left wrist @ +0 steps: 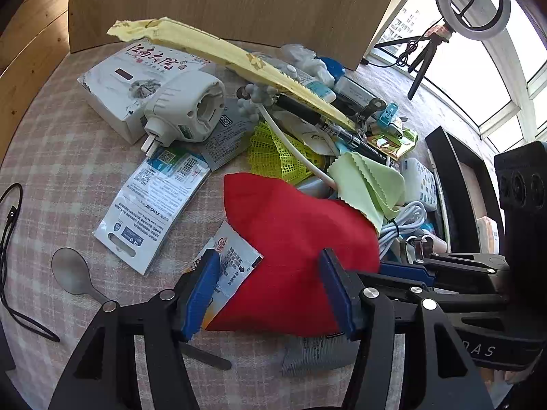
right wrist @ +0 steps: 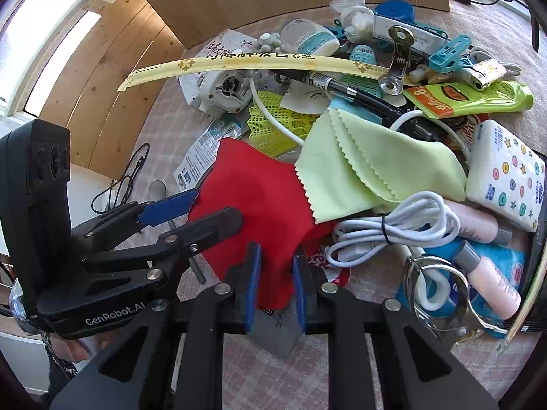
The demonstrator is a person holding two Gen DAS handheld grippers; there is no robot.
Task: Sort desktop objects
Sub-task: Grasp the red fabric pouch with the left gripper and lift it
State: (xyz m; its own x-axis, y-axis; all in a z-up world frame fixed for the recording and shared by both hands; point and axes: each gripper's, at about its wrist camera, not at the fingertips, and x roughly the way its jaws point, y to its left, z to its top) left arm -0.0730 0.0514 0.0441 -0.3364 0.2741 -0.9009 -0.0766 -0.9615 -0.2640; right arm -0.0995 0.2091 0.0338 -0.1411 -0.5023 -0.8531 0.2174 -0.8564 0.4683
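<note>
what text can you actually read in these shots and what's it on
"GenRobot.AI": side of the left gripper.
"江南大院": white box.
"8": green-orange pouch.
"TOG": white packet, shown upside down.
Yellow strip: characters too distorted to read.
All barcodes, QR labels and fine print: too small.

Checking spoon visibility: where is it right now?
In the left wrist view, the spoon lies at lower left on the checked tablecloth, beside the black cord, partly behind the left gripper.

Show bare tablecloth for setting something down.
Free: the strip left of the white box down to the spoon and black cord. Crowded: everything right of the red cloth, up to the pen and clips.
</note>
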